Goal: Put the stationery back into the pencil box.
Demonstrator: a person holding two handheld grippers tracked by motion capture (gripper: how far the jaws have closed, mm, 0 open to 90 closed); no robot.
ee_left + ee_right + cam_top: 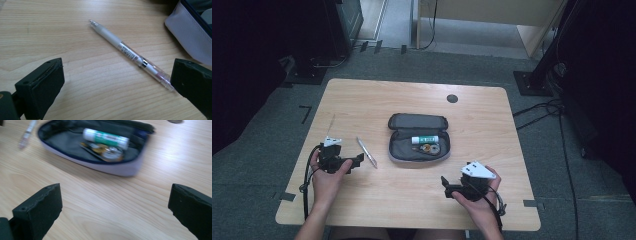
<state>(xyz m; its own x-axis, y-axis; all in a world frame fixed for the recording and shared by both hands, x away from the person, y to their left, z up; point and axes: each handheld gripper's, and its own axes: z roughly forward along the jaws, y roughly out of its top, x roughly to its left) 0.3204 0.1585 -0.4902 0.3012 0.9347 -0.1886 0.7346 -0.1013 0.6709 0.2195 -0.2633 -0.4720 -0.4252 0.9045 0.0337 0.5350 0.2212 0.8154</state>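
Left gripper (358, 160): jaws wide apart, nothing between them, low over the wooden table (362, 100) and aimed at the pen. Looks like the opening of a pick-up.
Pen (130, 53): flat on the wood, clear barrel with a white grip, lying slantwise just beside the case; its clear end sits right by one jaw in the left gripper view, so a close now would catch only the tip, I'd say.
Pencil case (418, 138): unzipped, lid flopped back away from the person, mouth up, ready to take the pen.
Inside the case: a green-and-white glue stick (106, 138) and a small roll of tape (106, 152), leaving room along the near wall.
Right gripper (446, 186): jaws spread, empty, facing the case from near the front edge, well apart from it, likely waiting to steady it.
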